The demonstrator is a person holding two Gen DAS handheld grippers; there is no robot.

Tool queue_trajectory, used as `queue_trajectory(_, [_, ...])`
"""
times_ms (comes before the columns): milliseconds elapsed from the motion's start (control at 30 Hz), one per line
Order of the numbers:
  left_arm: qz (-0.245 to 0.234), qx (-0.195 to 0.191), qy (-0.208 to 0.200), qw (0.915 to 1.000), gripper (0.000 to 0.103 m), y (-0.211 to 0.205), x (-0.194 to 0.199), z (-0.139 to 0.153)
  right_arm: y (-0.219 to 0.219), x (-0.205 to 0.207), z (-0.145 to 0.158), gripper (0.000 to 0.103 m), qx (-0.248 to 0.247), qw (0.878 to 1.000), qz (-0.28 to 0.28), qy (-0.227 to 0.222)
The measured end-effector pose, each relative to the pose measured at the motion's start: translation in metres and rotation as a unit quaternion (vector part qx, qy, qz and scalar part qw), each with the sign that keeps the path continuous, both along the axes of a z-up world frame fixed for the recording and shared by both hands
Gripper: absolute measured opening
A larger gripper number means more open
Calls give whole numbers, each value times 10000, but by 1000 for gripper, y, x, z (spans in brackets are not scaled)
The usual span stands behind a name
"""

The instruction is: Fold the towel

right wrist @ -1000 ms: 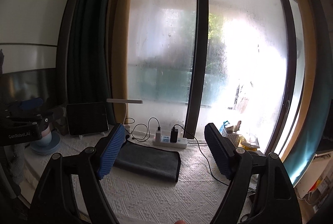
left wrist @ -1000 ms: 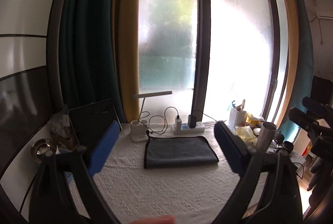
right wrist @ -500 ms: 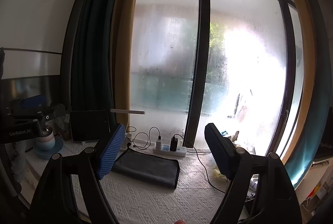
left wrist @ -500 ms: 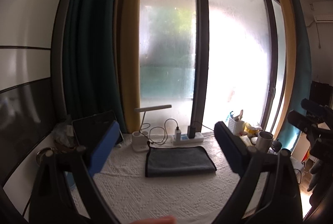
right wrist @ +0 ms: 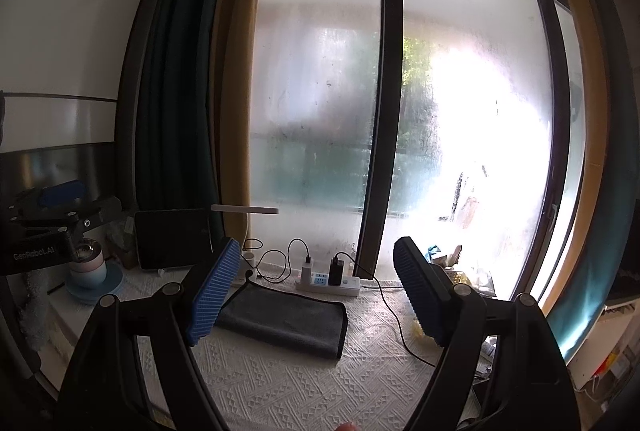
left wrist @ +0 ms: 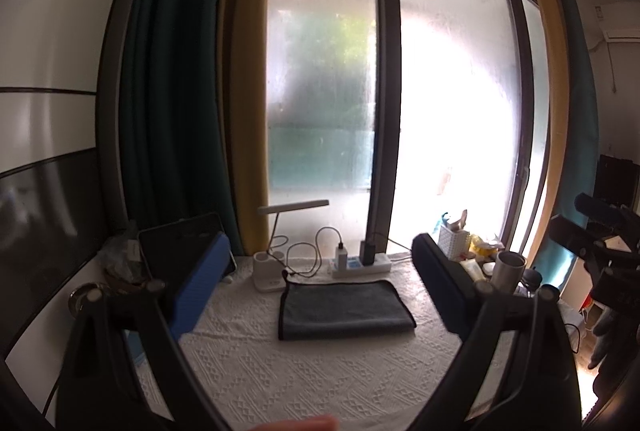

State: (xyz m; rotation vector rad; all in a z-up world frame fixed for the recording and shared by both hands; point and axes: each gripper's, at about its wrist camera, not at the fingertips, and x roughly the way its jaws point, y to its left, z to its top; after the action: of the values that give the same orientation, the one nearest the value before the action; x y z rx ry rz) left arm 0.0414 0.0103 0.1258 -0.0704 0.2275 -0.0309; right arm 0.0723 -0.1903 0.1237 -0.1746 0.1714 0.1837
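Observation:
A dark grey towel [left wrist: 344,309] lies folded flat in a rectangle on the white patterned tablecloth [left wrist: 300,371], near the window. It also shows in the right wrist view [right wrist: 280,321]. My left gripper [left wrist: 320,291] is open and empty, held back from the towel and above the table. My right gripper [right wrist: 316,291] is open and empty too, back from the towel, with its left pad [right wrist: 214,297] in front of the towel's left end. The left gripper's body [right wrist: 48,231] shows at the left of the right wrist view.
Behind the towel stand a power strip with chargers [left wrist: 360,265], a white desk lamp [left wrist: 276,251] and a tablet [left wrist: 180,251]. A steel cup [left wrist: 508,269] and a white holder [left wrist: 454,245] stand at the right. A cup on a blue saucer [right wrist: 92,273] stands at the left.
Both grippers have drawn back and tilted upward, so the towel and table sit lower and smaller in both views. The towel has not moved.

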Motion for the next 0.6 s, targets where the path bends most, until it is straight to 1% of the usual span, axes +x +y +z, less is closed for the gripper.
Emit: queue_trajectory(600, [18,1,-7,10000,93,1,0,-2,1,1,-1,82,-13,10000,10,19])
